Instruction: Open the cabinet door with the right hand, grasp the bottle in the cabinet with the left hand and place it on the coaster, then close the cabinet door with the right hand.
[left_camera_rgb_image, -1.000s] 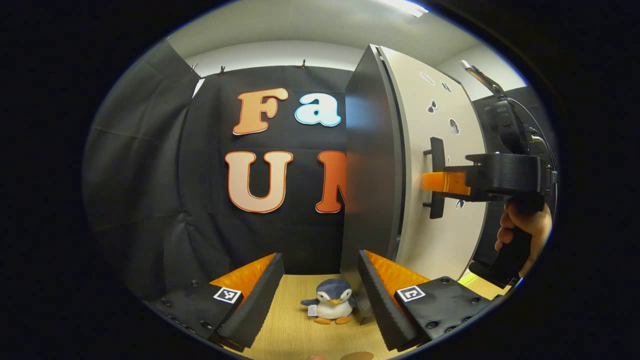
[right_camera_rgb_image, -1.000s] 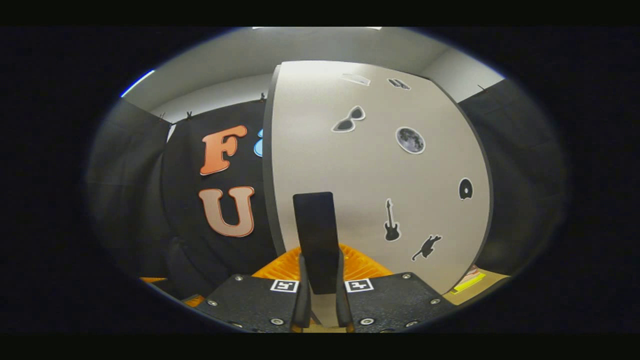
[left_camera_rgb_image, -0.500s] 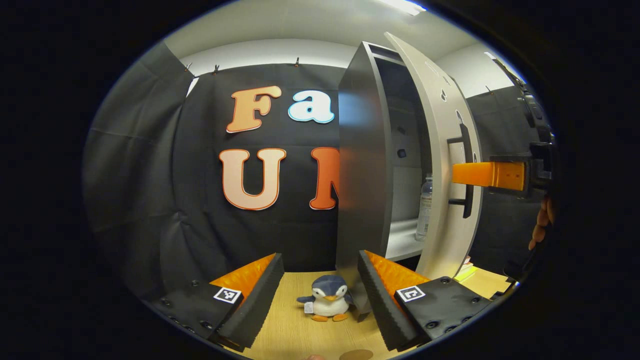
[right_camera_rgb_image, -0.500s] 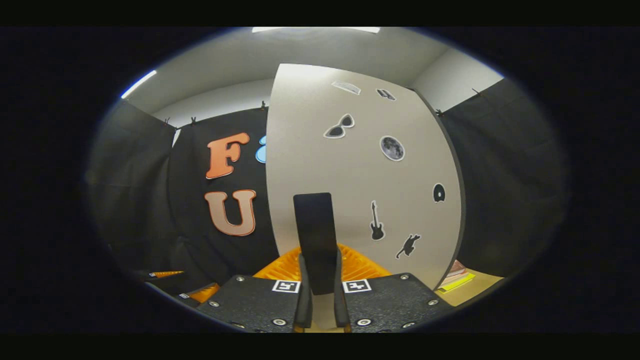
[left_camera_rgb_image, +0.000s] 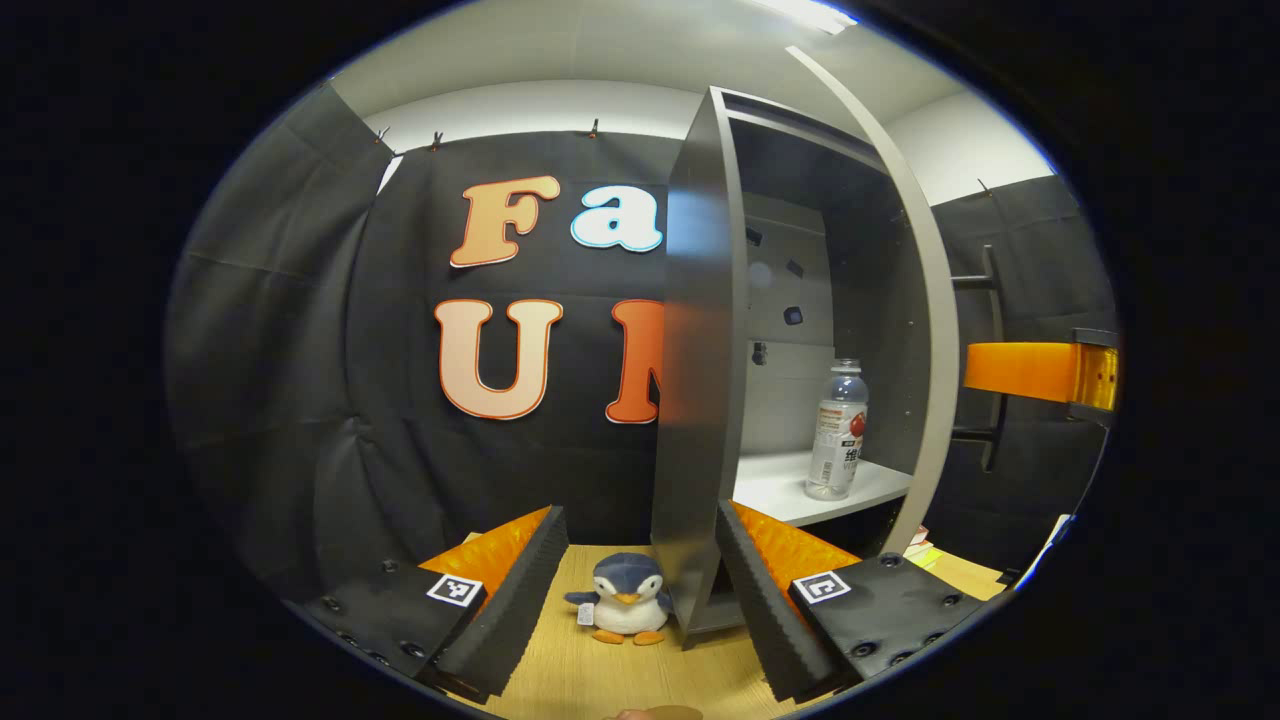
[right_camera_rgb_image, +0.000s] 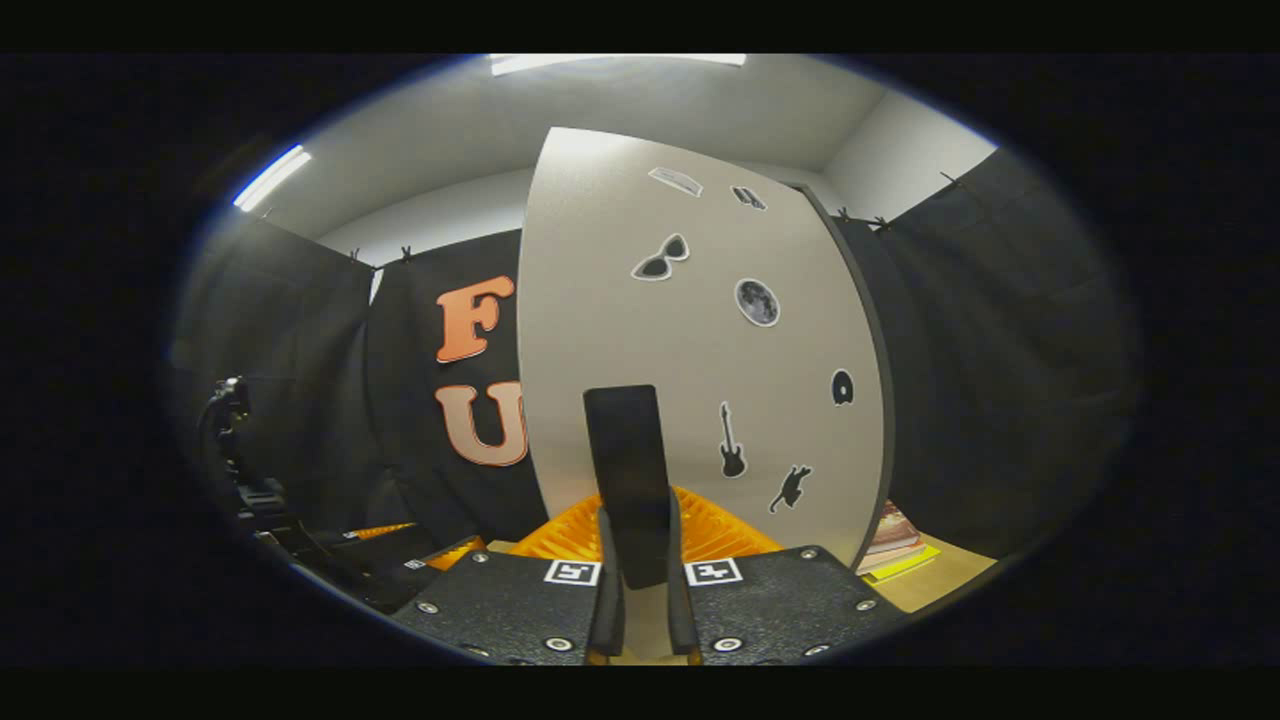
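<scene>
Right gripper (right_camera_rgb_image: 637, 610), clamped on the door handle (right_camera_rgb_image: 628, 470), holds the cabinet door (right_camera_rgb_image: 690, 350) swung wide for access. Left gripper (left_camera_rgb_image: 640, 590), fingers apart, apparently waits low; water bottle (left_camera_rgb_image: 838, 430) stands on the shelf (left_camera_rgb_image: 790, 495).

A staged recording booth: black cloth walls (left_camera_rgb_image: 300, 400) clipped up around a wooden table (left_camera_rgb_image: 590, 670) under office ceiling lights (right_camera_rgb_image: 270, 178).

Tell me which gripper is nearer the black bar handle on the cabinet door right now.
Right. The right gripper is shut on the black bar handle of the grey cabinet door. The left gripper is open, low over the wooden table, apart from the handle.
</scene>
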